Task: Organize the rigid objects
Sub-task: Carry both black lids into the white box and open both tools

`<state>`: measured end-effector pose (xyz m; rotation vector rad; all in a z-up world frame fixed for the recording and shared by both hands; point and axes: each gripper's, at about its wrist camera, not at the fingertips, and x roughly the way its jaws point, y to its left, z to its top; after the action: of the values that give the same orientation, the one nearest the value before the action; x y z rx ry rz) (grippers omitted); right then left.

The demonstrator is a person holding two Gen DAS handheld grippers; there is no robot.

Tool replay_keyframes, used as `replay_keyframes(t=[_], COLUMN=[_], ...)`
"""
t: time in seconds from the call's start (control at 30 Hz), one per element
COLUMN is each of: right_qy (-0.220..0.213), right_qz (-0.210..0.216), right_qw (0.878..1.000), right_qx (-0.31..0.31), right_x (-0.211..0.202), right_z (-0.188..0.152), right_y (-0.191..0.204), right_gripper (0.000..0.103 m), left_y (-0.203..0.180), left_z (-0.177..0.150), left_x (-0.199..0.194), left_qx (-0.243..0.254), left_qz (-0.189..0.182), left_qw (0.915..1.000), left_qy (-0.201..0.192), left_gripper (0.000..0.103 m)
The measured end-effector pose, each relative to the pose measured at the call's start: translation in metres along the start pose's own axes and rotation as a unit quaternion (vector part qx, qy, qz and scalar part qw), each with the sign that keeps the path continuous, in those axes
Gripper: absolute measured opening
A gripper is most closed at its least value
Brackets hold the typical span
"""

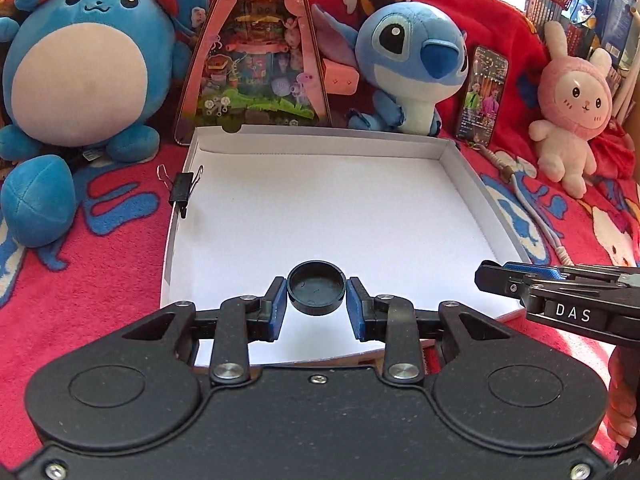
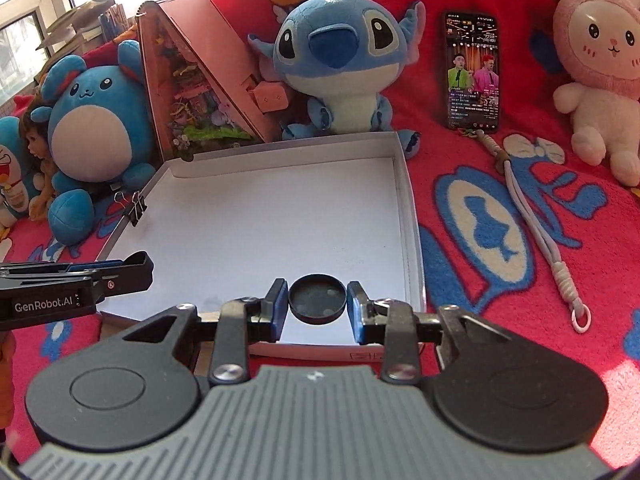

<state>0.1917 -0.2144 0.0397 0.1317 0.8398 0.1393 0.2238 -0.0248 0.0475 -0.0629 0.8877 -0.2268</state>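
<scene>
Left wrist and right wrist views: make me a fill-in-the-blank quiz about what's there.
1. The left gripper grips a round ____ cap.
2. A binder clip is clamped on the rim of the white ____.
3. The ____ stands between the Stitch plush and the rabbit plush.
Answers: black; box; phone

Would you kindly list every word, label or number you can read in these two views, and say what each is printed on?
"DAS": white letters on the right claw body, seen from the left wrist view.
"GenRobot.AI": white letters on the left claw body, seen from the right wrist view.
Phone screen: text too small to read.
White box: a mark on its near edge is unreadable.
</scene>
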Motion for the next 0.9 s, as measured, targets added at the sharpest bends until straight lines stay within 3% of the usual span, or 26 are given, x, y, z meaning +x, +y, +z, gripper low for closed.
replay_keyframes(t=[0.37, 0.8, 0.9], right_qy=[0.034, 0.036, 0.034], right_qz=[-0.013, -0.024, -0.025], right_qw=[0.999, 0.998, 0.998], right_qx=[-0.017, -0.037, -0.040], right_x=[0.026, 0.033, 0.033], right_z=[0.000, -0.009, -0.009], right_y=[0.008, 0.015, 0.015], right_gripper=[0.038, 0.037, 0.041], left_y=[0.001, -0.005, -0.005], left_z=[-0.014, -0.018, -0.017], left_x=[0.022, 0.022, 0.022], left_qx=[0.002, 0.014, 0.015], left_qz=[0.012, 0.028, 0.030], left_qw=[0.9996, 0.9995, 0.9994], left_qy=[0.023, 0.008, 0.007], left_gripper=[0.030, 0.031, 0.031])
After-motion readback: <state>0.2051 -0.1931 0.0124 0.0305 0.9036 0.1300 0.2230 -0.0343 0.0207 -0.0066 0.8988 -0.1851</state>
